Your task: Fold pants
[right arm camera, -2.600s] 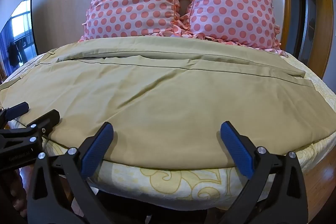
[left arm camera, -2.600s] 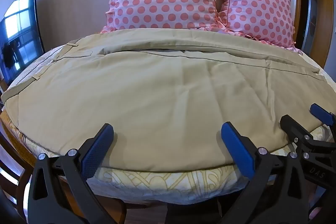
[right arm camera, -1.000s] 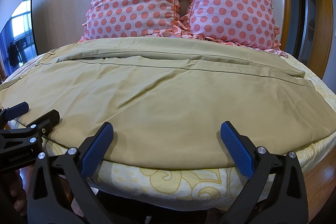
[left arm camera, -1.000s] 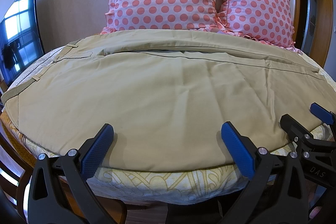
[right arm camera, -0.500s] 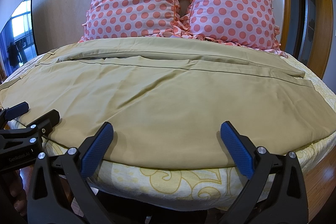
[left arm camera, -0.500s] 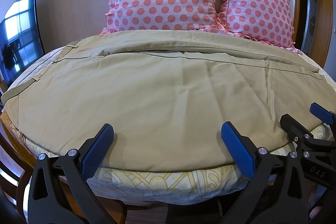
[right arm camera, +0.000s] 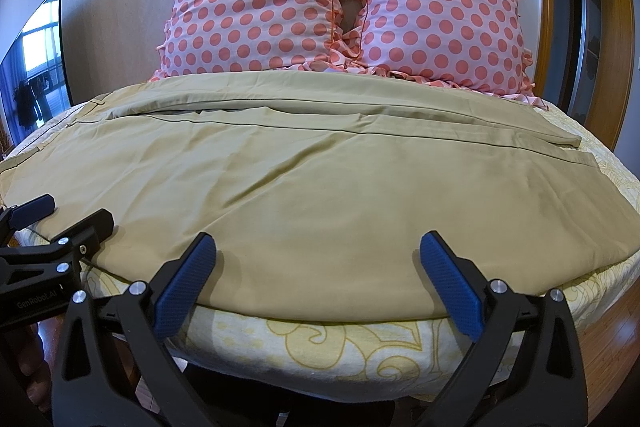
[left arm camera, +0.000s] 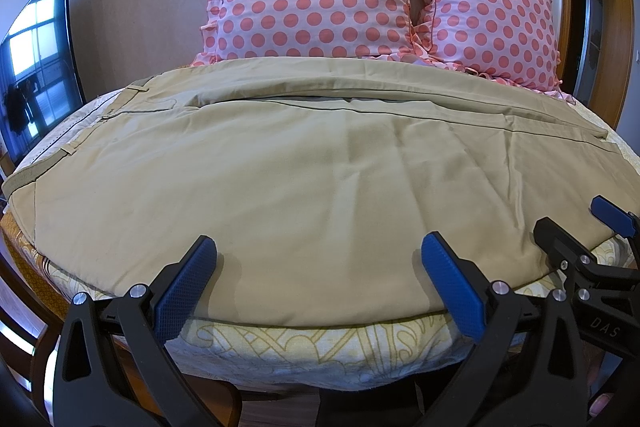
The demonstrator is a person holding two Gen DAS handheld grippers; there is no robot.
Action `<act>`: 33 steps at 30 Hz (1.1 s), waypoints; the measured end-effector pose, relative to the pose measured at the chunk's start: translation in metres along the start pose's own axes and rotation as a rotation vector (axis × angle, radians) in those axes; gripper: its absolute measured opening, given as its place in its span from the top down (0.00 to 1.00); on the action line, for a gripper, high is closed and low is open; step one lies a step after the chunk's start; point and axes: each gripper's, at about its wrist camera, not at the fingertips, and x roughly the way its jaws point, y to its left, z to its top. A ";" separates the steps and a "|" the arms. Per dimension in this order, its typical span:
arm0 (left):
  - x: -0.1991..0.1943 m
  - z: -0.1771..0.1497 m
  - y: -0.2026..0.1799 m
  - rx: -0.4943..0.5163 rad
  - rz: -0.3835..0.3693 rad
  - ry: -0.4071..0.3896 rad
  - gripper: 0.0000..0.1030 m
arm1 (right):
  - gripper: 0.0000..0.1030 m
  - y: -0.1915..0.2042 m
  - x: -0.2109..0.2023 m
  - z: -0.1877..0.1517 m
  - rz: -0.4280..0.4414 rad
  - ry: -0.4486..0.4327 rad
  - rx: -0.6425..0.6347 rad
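The left claw (left arm camera: 318, 281) is wide open and holds nothing. Its two fingers are black plastic with bumpy blue pads (left arm camera: 186, 291). They sit just over the near edge of the khaki pants (left arm camera: 304, 187). The right claw (right arm camera: 316, 281) looks the same, and it is wide open and empty too. It hangs by the same edge, beside the left claw.

The pants are smooth tan cloth with a few soft wrinkles. They lie flat across the bed, with one leg in front of the other. The waistband (left arm camera: 60, 147) with its little belt loops is at the left end, and the leg ends (right arm camera: 576, 151) are at the right.

Under the pants is a cream sheet (right arm camera: 340, 339) with yellow swirls. Behind the pants, two puffy pink pillows (right arm camera: 256, 7) with red dots and frilly edges lean on the wall. A flat dark TV screen (left arm camera: 36, 67) stands at the left.
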 end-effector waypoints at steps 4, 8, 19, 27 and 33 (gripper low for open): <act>0.000 0.000 0.000 0.000 0.000 -0.001 0.01 | 0.02 0.000 0.000 0.000 0.000 0.000 0.000; 0.000 0.000 0.000 0.000 0.000 -0.001 0.01 | 0.02 0.000 0.000 0.000 0.000 -0.001 0.000; 0.000 0.000 0.000 0.002 -0.003 -0.001 0.01 | 0.02 -0.002 -0.001 -0.003 0.029 -0.023 -0.020; -0.004 0.019 -0.002 0.030 0.013 -0.006 0.01 | 0.02 -0.079 -0.005 0.073 0.057 -0.018 0.063; -0.005 0.056 -0.011 0.016 -0.027 -0.075 0.01 | 0.09 -0.203 0.070 0.175 -0.126 0.063 0.360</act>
